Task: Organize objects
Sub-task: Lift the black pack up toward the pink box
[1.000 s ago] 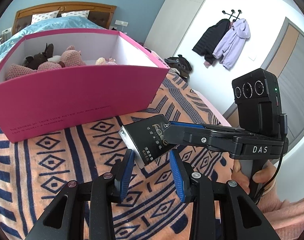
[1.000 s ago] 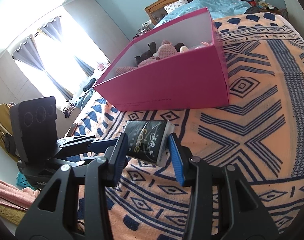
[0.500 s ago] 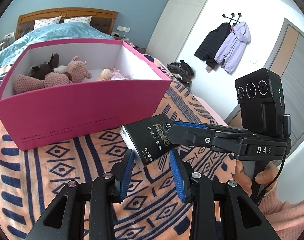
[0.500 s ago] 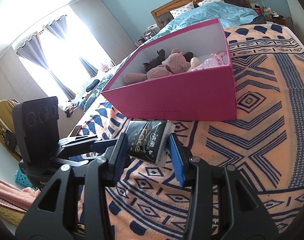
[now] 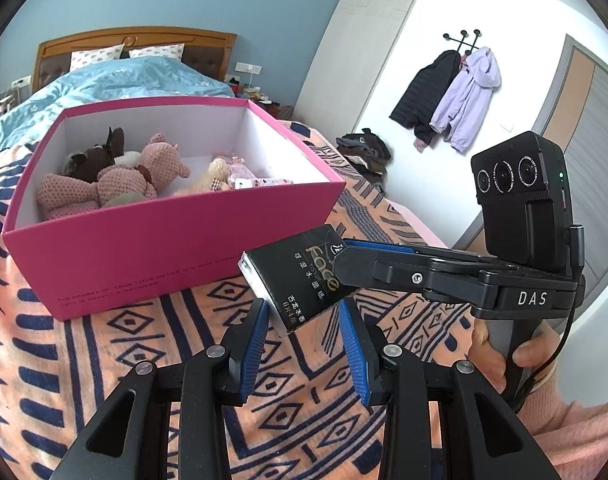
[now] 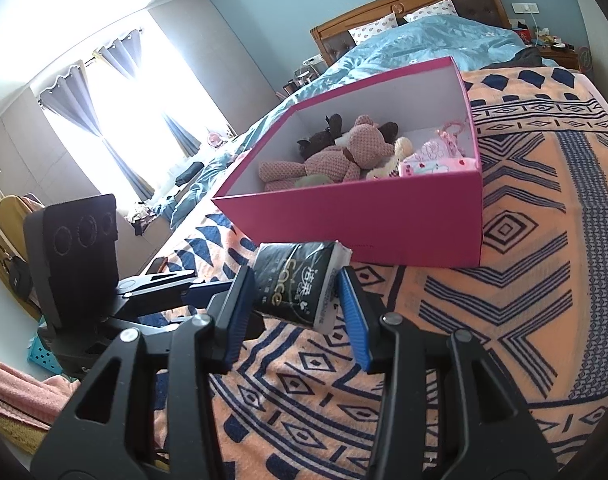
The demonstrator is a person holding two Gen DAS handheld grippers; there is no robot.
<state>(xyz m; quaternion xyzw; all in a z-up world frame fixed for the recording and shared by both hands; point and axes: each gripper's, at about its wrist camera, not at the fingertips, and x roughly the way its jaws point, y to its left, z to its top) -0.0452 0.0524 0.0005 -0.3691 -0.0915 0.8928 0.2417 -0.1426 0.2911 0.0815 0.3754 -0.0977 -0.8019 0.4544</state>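
The black rectangular soft-pack of facial tissues [image 5: 304, 276], printed with gold "Face" lettering and white characters, is raised above the patterned orange-and-navy bed blanket [image 5: 104, 344], tilted, just in front of the box's near wall. One white-edged short end faces outward. The open magenta cardboard box [image 5: 152, 256] with white interior rests on the blanket. Inside it lie a pink knitted plush animal [image 5: 116, 184], a dark brown plush toy [image 5: 92, 156], a small beige plush toy [image 5: 214, 172] and a pink patterned packet [image 6: 436, 164].
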